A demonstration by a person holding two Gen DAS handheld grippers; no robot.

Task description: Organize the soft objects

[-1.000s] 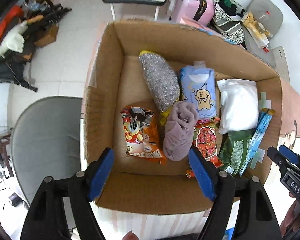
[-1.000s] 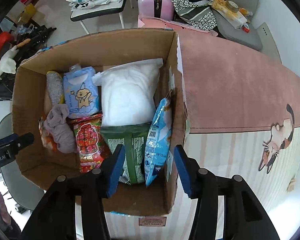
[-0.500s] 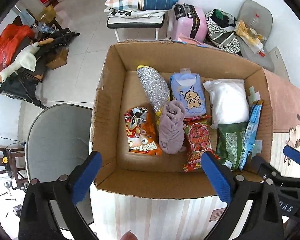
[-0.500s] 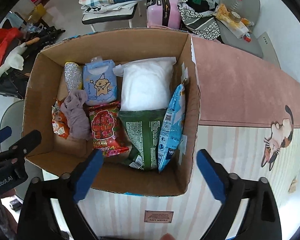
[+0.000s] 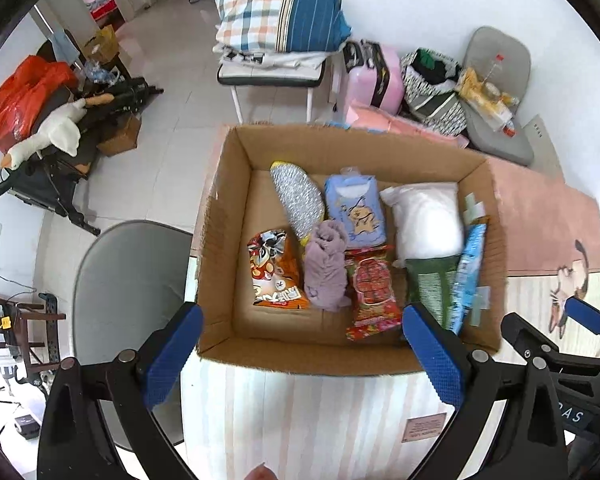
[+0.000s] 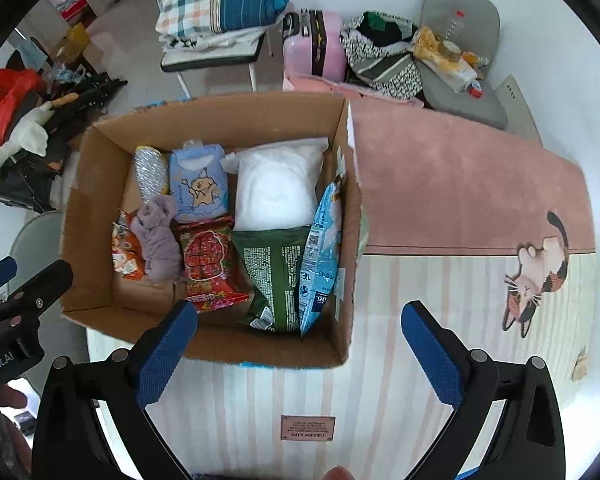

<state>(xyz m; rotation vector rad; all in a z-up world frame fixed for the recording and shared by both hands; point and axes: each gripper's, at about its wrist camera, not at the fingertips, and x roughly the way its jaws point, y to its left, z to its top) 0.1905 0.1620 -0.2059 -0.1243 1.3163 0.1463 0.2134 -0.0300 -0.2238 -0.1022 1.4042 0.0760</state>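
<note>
An open cardboard box point(image 5: 220, 264) point(image 6: 88, 248) stands on a striped mat. Inside lie a silver scrubber point(image 5: 298, 196), a blue wipes pack point(image 5: 356, 210), a white pillow bag point(image 5: 426, 216), a mauve cloth point(image 5: 326, 266) point(image 6: 158, 236), an orange snack bag point(image 5: 274, 270), a red snack bag point(image 5: 374, 290), a green bag point(image 6: 274, 272) and a blue packet point(image 6: 320, 260). My left gripper point(image 5: 302, 352) is open and empty above the box's near edge. My right gripper point(image 6: 300, 354) is open and empty above the near right corner.
A pink mat with a cat print point(image 6: 536, 276) lies right of the box. A grey chair seat point(image 5: 128, 300) is to the left. Behind stand a chair with a plaid pillow point(image 5: 276, 8), a pink suitcase point(image 5: 374, 76), bags and a goose toy point(image 5: 48, 132).
Both grippers have opened wide and pulled back and up from the box. The box now looks smaller and more of the room shows.
</note>
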